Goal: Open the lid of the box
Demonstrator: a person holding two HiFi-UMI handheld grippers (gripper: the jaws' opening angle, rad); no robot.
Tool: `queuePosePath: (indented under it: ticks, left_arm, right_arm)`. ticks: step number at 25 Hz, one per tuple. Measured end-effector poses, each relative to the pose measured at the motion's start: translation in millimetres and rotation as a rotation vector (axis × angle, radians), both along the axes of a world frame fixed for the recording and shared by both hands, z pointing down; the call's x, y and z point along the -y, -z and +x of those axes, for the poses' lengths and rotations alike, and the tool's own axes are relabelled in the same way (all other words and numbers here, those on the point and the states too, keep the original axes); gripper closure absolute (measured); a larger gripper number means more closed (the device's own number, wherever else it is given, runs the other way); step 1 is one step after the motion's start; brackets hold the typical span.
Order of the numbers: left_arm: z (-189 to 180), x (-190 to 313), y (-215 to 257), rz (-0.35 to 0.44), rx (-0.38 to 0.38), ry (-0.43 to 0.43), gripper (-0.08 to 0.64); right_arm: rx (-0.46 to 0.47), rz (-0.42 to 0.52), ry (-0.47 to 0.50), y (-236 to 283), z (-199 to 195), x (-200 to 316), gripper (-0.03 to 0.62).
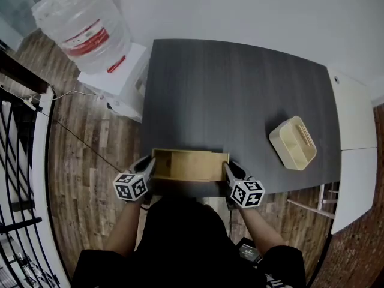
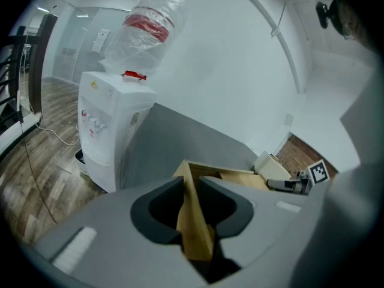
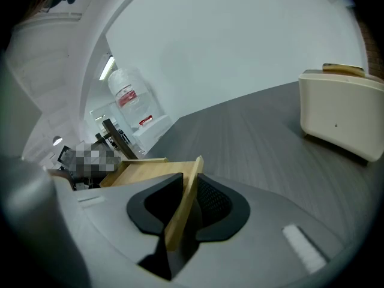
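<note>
Your left gripper [image 1: 149, 165] and right gripper [image 1: 230, 171] have jaws clamped on the wooden box [image 1: 195, 165] end walls. Expect light, rigid, smooth panels; hold squarely.

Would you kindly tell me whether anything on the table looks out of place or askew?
Nothing stands out: the wooden box sits square at the table's near edge, and the cream holder stands upright, only turned at an angle.

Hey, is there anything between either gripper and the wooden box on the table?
Nothing visible does. The left gripper already has the left wall of the wooden box between its jaws, and the right gripper has the right wall. The cream container sits off to the right, apart from the box.
</note>
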State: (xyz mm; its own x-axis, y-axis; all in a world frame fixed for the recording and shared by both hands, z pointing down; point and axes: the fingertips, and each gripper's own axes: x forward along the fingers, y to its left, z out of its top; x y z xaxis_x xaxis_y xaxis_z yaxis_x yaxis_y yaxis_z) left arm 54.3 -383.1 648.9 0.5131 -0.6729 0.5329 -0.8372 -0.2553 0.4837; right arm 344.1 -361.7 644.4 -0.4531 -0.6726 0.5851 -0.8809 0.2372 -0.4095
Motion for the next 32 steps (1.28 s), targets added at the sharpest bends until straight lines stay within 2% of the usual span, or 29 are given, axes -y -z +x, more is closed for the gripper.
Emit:
queuePosePath:
  ticks: [32]
  left_arm:
    - [-3,3,-3,-0.010,0.063,0.022,0.494]
  right_arm:
    - [-0.057,0.003,-0.076,-1,44,0,0.531]
